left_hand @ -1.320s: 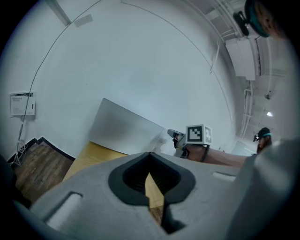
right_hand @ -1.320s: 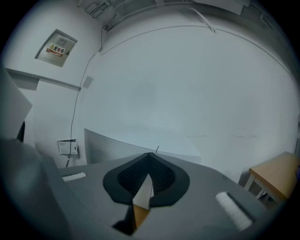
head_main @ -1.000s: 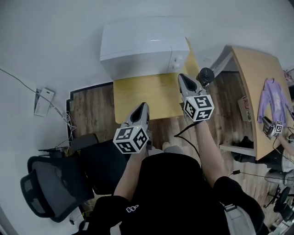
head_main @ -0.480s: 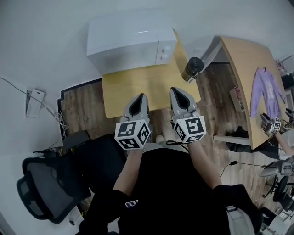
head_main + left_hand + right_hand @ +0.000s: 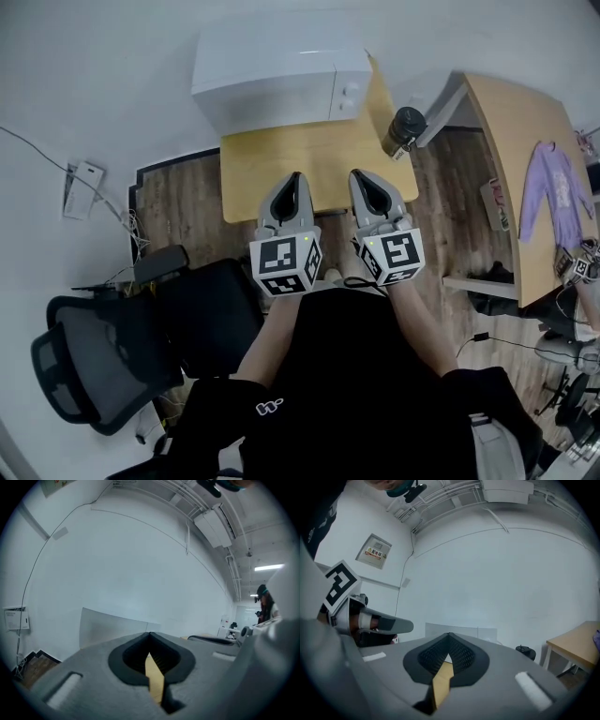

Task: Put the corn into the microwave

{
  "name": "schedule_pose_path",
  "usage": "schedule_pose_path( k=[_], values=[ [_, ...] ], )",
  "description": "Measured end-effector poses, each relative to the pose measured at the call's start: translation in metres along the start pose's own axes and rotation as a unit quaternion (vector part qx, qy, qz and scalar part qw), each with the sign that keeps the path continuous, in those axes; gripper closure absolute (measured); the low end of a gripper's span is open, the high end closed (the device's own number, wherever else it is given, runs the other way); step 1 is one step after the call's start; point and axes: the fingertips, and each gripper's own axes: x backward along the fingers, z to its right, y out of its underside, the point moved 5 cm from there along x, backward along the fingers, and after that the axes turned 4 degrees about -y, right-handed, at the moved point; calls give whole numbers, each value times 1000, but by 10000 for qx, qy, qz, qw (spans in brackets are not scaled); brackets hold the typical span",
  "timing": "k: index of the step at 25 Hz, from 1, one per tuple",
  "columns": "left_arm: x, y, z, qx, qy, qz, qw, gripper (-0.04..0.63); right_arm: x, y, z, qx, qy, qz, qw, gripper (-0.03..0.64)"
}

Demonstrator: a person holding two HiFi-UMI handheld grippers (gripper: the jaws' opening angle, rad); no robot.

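Two clenched, empty tools hang over the surface's (image 5: 272,173) near edge, the right tool (image 5: 367,184) drawn back from the corner by the flask (image 5: 403,131) to beside the left tool (image 5: 292,184), while the microwave (image 5: 281,70) sits shut at the far edge and no corn shows, so it may be inside or elsewhere.

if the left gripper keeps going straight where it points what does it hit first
Most likely the microwave, on its closed front: the shut left gripper points across the yellow table toward it. Its height above the table is unclear, so it might meet the table first.
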Motion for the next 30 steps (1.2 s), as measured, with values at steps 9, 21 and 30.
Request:
schedule_pose_path(
  k=[9,21,30],
  values=[
    [12,8,-3,87,-134,-57,9999,594,6,5,-3,-27,-139,-48,9999,614],
    [20,12,0,-58,-143,22,9999,594,11,8,-12,-128,-251,-95,9996,614],
    [25,19,-2,-122,-118,-31,9999,594,10,12,-15,-235,-236,-165,9993,614]
  ],
)
